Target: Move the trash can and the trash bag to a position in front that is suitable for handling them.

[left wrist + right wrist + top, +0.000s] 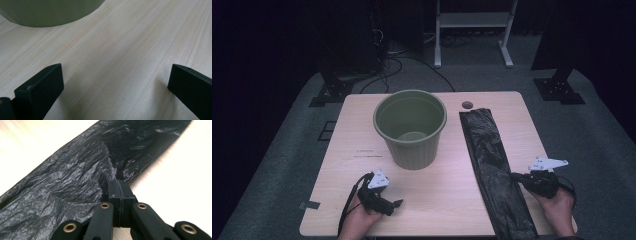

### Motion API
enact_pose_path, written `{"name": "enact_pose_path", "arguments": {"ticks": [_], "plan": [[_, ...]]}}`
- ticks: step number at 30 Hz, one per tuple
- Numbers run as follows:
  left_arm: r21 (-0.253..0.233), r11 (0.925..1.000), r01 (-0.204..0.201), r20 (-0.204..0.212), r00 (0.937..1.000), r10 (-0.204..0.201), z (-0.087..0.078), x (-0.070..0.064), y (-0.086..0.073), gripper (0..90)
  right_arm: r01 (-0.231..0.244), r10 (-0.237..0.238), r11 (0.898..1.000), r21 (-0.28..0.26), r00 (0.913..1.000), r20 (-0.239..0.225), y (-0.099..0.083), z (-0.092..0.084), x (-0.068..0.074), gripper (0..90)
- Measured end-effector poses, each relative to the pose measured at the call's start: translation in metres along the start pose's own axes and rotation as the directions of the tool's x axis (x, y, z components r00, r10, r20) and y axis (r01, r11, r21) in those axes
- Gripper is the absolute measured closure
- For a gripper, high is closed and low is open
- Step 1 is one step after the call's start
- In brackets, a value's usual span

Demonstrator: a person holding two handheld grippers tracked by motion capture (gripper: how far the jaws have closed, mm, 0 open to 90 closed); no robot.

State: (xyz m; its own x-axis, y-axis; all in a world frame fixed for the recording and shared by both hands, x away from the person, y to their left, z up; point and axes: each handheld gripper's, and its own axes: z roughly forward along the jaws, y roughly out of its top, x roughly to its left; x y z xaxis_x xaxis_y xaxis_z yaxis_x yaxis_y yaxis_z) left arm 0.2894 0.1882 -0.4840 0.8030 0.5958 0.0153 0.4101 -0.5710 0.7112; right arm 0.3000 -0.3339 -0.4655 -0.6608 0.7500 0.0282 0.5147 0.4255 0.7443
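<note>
A folded black plastic bag [493, 160] lies as a long strip down the right side of the table, from near the far edge to the front edge. My right gripper [515, 176] is at the strip's right edge, and in the right gripper view its jaws are shut on a pinch of the black plastic bag [82, 177], which puckers toward the right gripper [119, 185]. A green bin [410, 127] stands upright and empty at the table's middle. My left gripper [398, 203] rests near the front left, open over bare wood, with the left gripper [115, 82] jaws wide apart.
The light wooden table [362, 160] has a small round hole [467, 105] near its far edge beside the bag's top. The bin's base [47, 12] is just ahead of the left jaws. Cables and a white stand [472, 30] are on the floor behind.
</note>
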Motion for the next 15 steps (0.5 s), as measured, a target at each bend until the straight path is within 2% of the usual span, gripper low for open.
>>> {"name": "enact_pose_path", "arguments": {"ticks": [6,15], "plan": [[0.0,1.0,0.0,0.001,1.0,0.0,0.0,0.0,0.0,0.0,-0.006,0.005,0.999,0.032,0.9996,0.027,-0.005,-0.002,-0.008,89.7],[-0.001,1.0,0.0,0.0,1.0,0.0,0.0,0.0,0.0,0.0,-0.035,0.032,0.998,0.051,0.997,0.07,-0.014,-0.009,-0.022,88.9]]}}
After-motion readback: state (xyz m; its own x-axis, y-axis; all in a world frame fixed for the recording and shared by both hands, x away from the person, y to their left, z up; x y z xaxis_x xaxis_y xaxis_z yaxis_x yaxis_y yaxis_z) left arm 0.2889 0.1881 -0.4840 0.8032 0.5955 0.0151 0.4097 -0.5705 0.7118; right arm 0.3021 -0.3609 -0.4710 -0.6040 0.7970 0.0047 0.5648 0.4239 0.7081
